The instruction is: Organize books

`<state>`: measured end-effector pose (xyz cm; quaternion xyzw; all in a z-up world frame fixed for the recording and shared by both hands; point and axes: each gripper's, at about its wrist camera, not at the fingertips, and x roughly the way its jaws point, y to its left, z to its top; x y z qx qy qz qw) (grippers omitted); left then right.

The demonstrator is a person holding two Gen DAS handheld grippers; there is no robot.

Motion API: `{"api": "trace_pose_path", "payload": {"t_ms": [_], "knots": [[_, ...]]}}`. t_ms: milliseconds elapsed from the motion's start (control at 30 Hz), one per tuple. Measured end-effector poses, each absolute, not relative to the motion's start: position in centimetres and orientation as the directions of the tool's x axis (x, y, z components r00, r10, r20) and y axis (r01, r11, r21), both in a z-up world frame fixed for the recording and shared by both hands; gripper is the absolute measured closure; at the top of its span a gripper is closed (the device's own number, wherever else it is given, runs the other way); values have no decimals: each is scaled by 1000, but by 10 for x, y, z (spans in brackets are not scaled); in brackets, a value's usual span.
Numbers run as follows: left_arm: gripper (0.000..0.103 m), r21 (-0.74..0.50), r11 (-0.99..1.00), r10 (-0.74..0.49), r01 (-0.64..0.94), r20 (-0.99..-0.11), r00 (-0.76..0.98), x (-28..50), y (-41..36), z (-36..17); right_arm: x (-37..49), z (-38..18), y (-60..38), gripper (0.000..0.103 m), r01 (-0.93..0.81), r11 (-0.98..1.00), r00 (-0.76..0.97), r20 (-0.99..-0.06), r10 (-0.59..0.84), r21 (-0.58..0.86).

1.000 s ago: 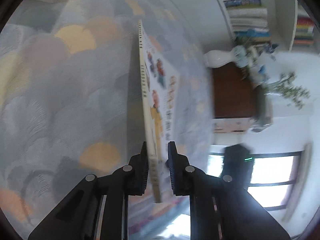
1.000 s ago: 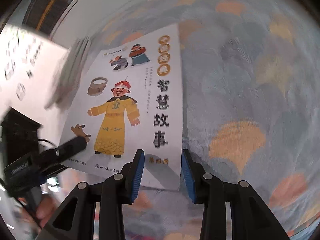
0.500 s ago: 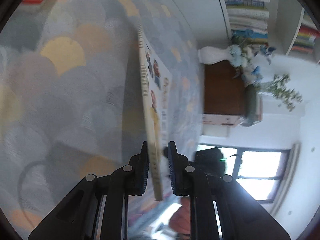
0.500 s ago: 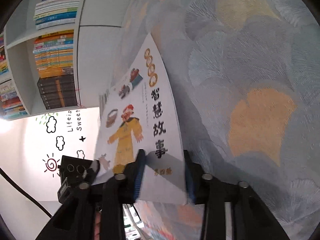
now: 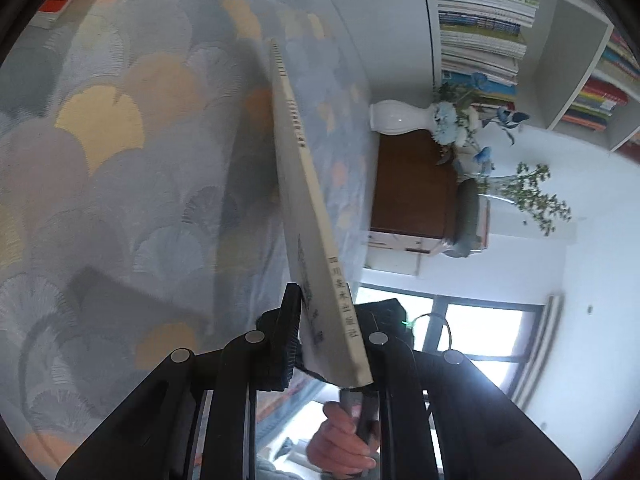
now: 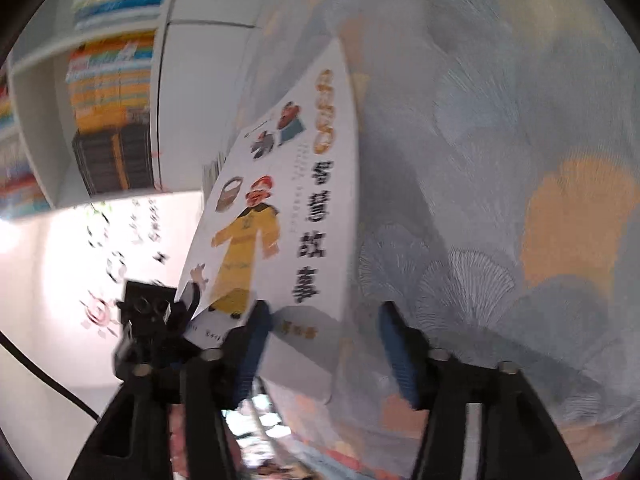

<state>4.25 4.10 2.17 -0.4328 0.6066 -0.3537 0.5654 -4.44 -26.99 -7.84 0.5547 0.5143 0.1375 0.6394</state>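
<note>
A thin white picture book [image 5: 308, 216] with a man in a yellow robe on its cover [image 6: 280, 240] is lifted off the patterned tablecloth [image 5: 104, 128]. My left gripper [image 5: 332, 344] is shut on its lower edge, and I see the book spine-on, tilted. My right gripper [image 6: 320, 352] is open with blue pads; the book's lower part lies between its fingers, not clamped. The left gripper also shows in the right wrist view [image 6: 156, 320], at the book's left corner.
White shelves packed with books stand beyond the table [image 5: 480, 28] [image 6: 112, 112]. A white vase with blue flowers [image 5: 400, 120] sits on a brown cabinet [image 5: 412, 184]. A red-edged book [image 5: 60, 0] lies at the table's far corner. A window [image 5: 492, 340] is behind.
The book has tilted up further off the cloth, turning so its spine faces the left camera. The right gripper's fingers have spread wider apart and the view has swung towards the shelves.
</note>
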Motion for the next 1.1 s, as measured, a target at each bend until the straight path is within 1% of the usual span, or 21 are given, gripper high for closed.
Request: {"api": "trace_pose_path", "payload": {"t_ms": [67,100,133,167,200,233,267,300,333,400,433,467,500,567,633,667,833,900,1000,1100], "knots": [[90,-920,373,-926,-123,-377,12,43,40,23,-43,-84,-270,45,394,242,469,-420,777,887],[90,-915,387,-921,-115,-390,8,43,39,23,-41,-81,-269,45,378,208,501,-388,774,902],[90,-905,413,-910,-101,-415,3,43,38,24,-41,-81,-269,48,378,208,501,-388,774,902],[90,-892,444,-895,-83,-446,2,43,39,25,-40,-76,-267,62,364,230,505,-399,765,902],[90,-855,516,-856,-41,-517,0,42,36,28,-39,-70,-266,72,344,264,505,-415,757,901],[90,-822,570,-822,-4,-570,5,41,35,31,-37,-59,-263,73,324,354,493,-476,728,877],[90,-779,625,-780,44,-625,16,39,32,35,-35,-49,-259,76,302,442,478,-535,696,845],[90,-742,665,-746,84,-665,30,37,29,39,-30,-23,-242,76,225,663,443,-681,583,714],[90,-696,705,-706,137,-707,48,33,24,45,-30,-23,-242,76,225,663,443,-681,583,714],[90,-644,739,-667,200,-740,82,28,18,56,-25,0,-219,76,121,824,425,-779,461,553],[90,-631,744,-660,221,-745,95,27,16,61,-22,12,-203,76,53,888,421,-817,394,456],[90,-620,748,-655,238,-748,109,25,16,65,-22,19,-192,76,4,915,421,-831,364,403],[90,-611,750,-651,253,-749,123,24,18,70,-21,24,-185,76,-32,925,421,-834,357,379],[90,-603,748,-653,276,-744,141,22,20,80,-21,30,-180,77,-63,928,419,-834,358,367],[88,-596,745,-656,301,-736,166,18,25,91,-25,38,-179,76,-90,927,414,-833,368,365],[86,-603,738,-665,302,-725,179,16,29,98,-25,44,-176,76,-107,927,420,-828,371,360],[86,-618,727,-687,300,-665,293,17,60,134,-28,85,-156,76,-212,938,472,-812,343,273],[86,-605,742,-670,290,-645,368,21,84,152,-20,105,-140,75,-261,932,502,-789,354,252],[86,-607,759,-638,237,-621,455,33,125,168,-2,123,-114,74,-326,906,516,-752,410,270],[86,-572,803,-563,166,-640,523,52,164,170,32,130,-69,74,-408,869,500,-728,469,279]]}}
